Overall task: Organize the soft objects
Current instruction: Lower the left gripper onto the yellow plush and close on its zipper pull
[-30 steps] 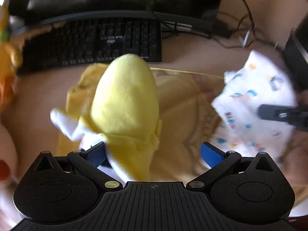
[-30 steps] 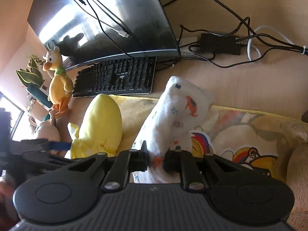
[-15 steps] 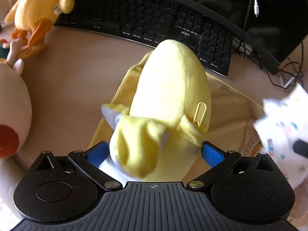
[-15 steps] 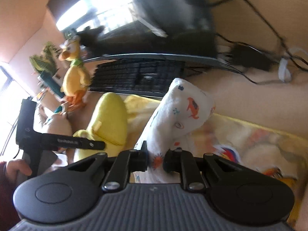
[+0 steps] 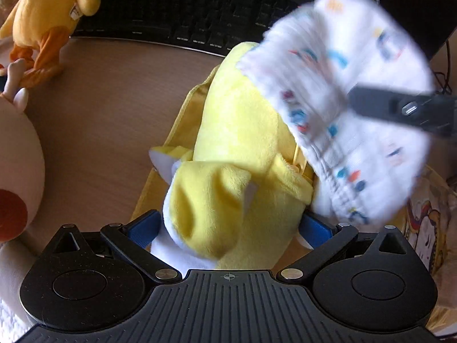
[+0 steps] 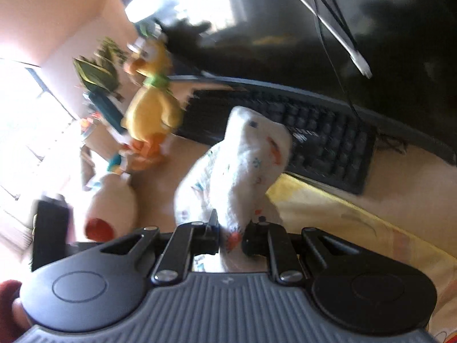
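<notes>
A yellow plush (image 5: pixel 237 131) lies on the yellow cartoon blanket (image 5: pixel 425 228). Its near end sits between the blue pads (image 5: pixel 142 225) of my left gripper (image 5: pixel 228 227). The jaws stand wide and straddle the plush without squeezing it. A white soft cloth toy with small coloured prints (image 6: pixel 237 171) sticks up from my right gripper (image 6: pixel 230 234), which is shut on its lower end. In the left wrist view this white toy (image 5: pixel 342 100) hangs blurred over the far right side of the yellow plush, with a right gripper finger (image 5: pixel 400 108) across it.
A black keyboard (image 5: pixel 185 8) and a dark monitor (image 6: pixel 342 43) line the back of the desk. A yellow duck plush (image 6: pixel 151 108) stands at the back left. A cream plush with a red spot (image 5: pixel 17 171) lies at the left. A red sleeve (image 6: pixel 8 300) shows lower left.
The left gripper came down around the yellow plush, then held still. The right gripper carried the white toy leftward, from the blanket's right side to over the yellow plush.
</notes>
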The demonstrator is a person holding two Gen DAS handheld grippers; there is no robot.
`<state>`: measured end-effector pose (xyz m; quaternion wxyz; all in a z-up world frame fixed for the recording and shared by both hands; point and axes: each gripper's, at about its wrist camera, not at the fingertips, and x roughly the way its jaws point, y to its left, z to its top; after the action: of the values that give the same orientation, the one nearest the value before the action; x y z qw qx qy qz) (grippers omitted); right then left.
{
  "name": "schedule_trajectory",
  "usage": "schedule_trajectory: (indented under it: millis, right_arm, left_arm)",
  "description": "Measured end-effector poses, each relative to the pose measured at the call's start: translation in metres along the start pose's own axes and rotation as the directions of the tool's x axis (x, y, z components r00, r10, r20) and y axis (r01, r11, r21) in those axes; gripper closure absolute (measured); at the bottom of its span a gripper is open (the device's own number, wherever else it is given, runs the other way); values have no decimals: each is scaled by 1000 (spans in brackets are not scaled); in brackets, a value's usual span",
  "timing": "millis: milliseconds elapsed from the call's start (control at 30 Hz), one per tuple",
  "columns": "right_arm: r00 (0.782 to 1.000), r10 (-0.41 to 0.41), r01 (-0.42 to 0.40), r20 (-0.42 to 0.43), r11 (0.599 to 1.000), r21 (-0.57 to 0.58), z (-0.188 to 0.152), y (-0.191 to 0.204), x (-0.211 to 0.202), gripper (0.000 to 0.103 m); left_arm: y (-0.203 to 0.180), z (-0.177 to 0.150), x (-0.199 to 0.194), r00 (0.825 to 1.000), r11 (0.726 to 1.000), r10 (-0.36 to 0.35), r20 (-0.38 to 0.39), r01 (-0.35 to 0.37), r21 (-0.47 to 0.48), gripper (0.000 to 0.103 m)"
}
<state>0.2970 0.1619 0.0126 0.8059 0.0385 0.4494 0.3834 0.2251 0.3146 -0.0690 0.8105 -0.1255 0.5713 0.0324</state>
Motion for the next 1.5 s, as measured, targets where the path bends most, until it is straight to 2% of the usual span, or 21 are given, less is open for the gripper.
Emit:
schedule_trajectory:
  millis: [233, 467, 600, 733, 833, 933, 1000, 1067, 1167, 1233, 1367, 1500]
  right_arm:
    - [994, -85, 92, -75, 990, 107, -25, -48, 12, 88]
    - [992, -97, 106, -80, 987, 119, -50, -62, -7, 88]
    - [996, -40, 48, -77, 993, 105, -63, -54, -29, 88]
    - [997, 21, -20, -70, 1000, 22, -71, -25, -43, 88]
    - [991, 117, -119, -58, 992, -43, -72, 4, -50, 88]
    - [973, 218, -225, -74, 966, -124, -74, 33, -44, 87]
    - [970, 218, -233, -107, 959, -162, -76, 46, -29, 87]
    - [973, 182, -204, -145, 966, -159, -79, 48, -8, 87]
    - [980, 96, -118, -177, 986, -119, -86, 36, 15, 87]
    - [981, 69, -85, -183, 993, -81, -92, 22, 15, 87]
    - [984, 68, -64, -162, 997, 31, -100, -15, -8, 88]
    - [996, 50, -39, -79, 989, 140, -109, -48, -53, 88]
  left_arm:
    - [3, 5, 3, 1000, 1000, -23, -18, 23, 4, 0]
    - [18, 16, -2, 997, 996, -71, -36, 69, -51, 0]
    - [28, 16, -9, 997, 992, -76, -16, 74, -98, 0]
    - [37, 20, -15, 996, 985, -84, -5, 82, -150, 0]
    - [45, 23, -17, 996, 977, -93, -1, 91, -191, 0]
    - [49, 24, -18, 995, 975, -96, 5, 95, -203, 0]
    - [51, 23, -19, 995, 973, -95, 6, 95, -209, 0]
    - [52, 20, -20, 996, 973, -89, -1, 86, -212, 0]
    - [48, 18, -23, 998, 978, -67, -7, 64, -196, 0]
    - [41, 17, -30, 999, 985, -34, 8, 35, -170, 0]
    - [16, 17, -52, 994, 995, 73, 77, -67, -78, 0]
    - [-30, 17, -61, 990, 996, 72, 124, -78, 45, 0]
